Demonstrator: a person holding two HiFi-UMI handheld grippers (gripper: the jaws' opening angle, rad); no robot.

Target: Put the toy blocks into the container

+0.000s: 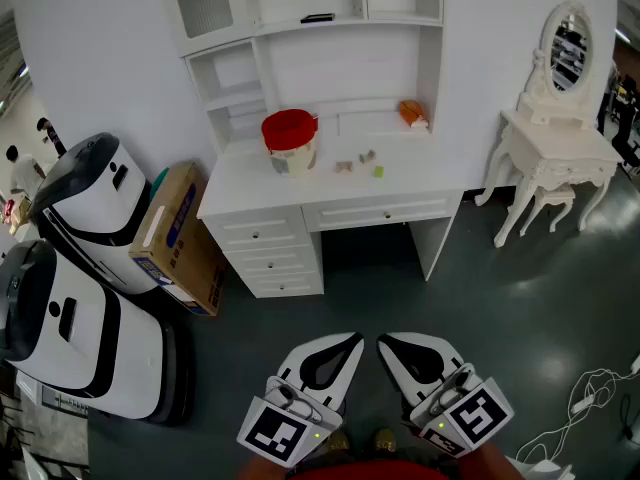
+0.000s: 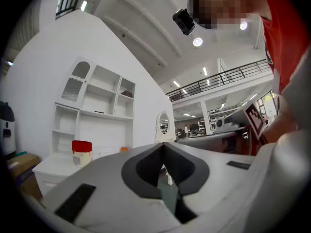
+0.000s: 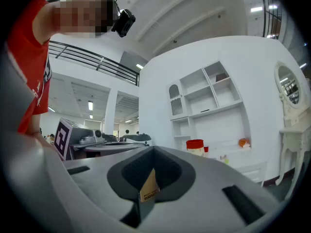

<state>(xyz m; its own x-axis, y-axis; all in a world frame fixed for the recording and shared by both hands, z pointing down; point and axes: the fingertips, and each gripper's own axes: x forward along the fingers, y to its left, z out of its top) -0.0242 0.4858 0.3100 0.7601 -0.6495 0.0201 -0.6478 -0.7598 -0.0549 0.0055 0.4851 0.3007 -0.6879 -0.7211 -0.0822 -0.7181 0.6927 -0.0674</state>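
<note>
on the desk (image 1: pixel 250 183), blocks (image 1: pixel 345 166) are scattered beside the container (image 1: pixel 290 140) — left gripper (image 1: pixel 351 343) and right gripper (image 1: pixel 389 345) are pressed shut.

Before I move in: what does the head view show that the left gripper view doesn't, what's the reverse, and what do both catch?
Only the head view: the small toy blocks, lying loose on the white desk top just right of the container.

Only the left gripper view: the round ceiling lights, the black-railed upper walkway and the black head camera.

Both: the red-lidded cream container, the orange object at the back of the desk, and the white oval vanity mirror.
</note>
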